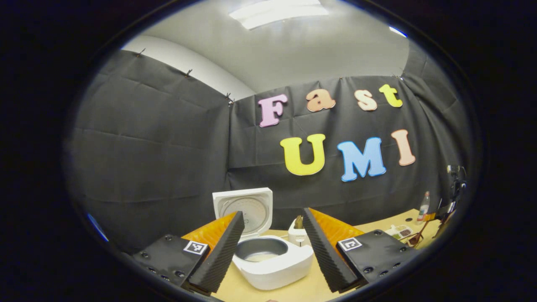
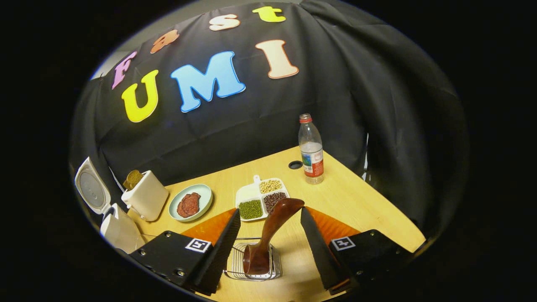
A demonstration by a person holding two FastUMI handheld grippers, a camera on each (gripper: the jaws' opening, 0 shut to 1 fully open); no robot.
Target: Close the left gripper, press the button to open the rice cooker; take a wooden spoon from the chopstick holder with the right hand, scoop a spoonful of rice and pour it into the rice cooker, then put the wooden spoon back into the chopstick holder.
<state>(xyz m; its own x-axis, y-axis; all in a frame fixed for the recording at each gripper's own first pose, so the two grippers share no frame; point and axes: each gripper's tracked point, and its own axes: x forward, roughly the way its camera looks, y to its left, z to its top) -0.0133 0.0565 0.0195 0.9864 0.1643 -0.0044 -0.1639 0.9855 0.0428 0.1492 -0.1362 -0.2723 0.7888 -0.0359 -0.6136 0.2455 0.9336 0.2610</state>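
In the left gripper view, the left gripper was wide open and held nothing. Between its two fingers sat the white rice cooker on the yellow table. Its lid stood up and open at the back, and the grey pot inside had a little something pale at the bottom. Just right of the cooker stood a small white toaster.

In the right gripper view, the rice cooker was far to the left with its lid up. Next came the toaster, then a green plate with a brown piece of food on it. A white tray with green, dark and pale beans came after that. The right gripper was wide open too and held nothing. The wooden spoon stood in the wire chopstick holder between the fingers, touching neither one. A water bottle stood farther right.
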